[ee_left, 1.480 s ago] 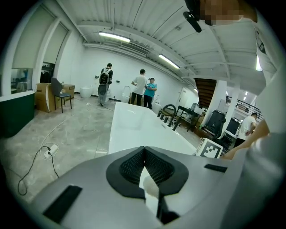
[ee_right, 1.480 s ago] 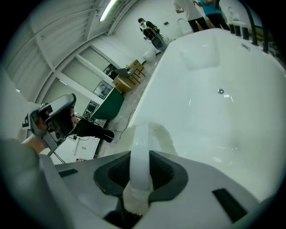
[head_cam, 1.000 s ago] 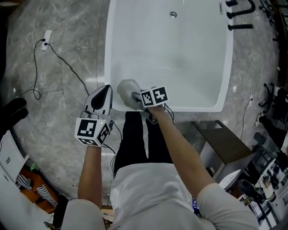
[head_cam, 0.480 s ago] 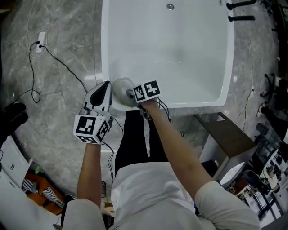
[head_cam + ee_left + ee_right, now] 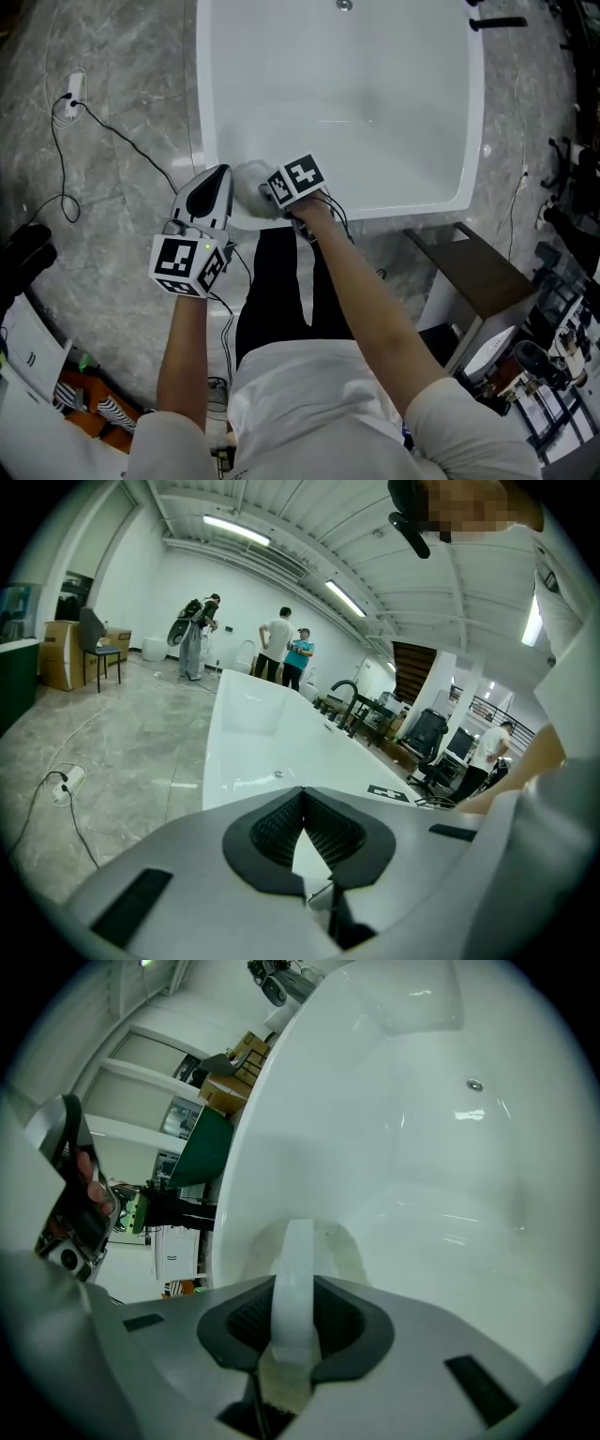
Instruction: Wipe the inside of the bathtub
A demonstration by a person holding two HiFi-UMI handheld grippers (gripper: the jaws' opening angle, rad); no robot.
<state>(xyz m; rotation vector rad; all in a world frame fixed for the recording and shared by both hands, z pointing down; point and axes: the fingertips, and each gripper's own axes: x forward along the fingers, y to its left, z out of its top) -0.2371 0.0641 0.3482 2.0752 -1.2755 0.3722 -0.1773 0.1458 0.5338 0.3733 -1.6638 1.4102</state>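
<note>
The white bathtub [image 5: 473, 112] fills the top of the head view, its drain [image 5: 344, 5] at the far end. My right gripper [image 5: 267, 194] reaches over the near rim at the tub's near left corner. It is shut on the white handle [image 5: 296, 1279] of a round pale wiping pad [image 5: 248, 181], which presses against the tub's inner wall [image 5: 422, 1147]. My left gripper [image 5: 221, 180] hovers just outside the tub's near left corner, shut, with nothing between its jaws. The tub [image 5: 272, 742] stretches away ahead of it in the left gripper view.
A black cable and socket [image 5: 70, 103] lie on the marble floor left of the tub. A black faucet [image 5: 497, 22] stands at the tub's far right. A brown cabinet [image 5: 478, 277] sits near right. Several people [image 5: 279, 635] stand far off.
The right gripper has slid the pad leftward along the tub's near wall into the left corner. The left gripper has stayed beside the corner.
</note>
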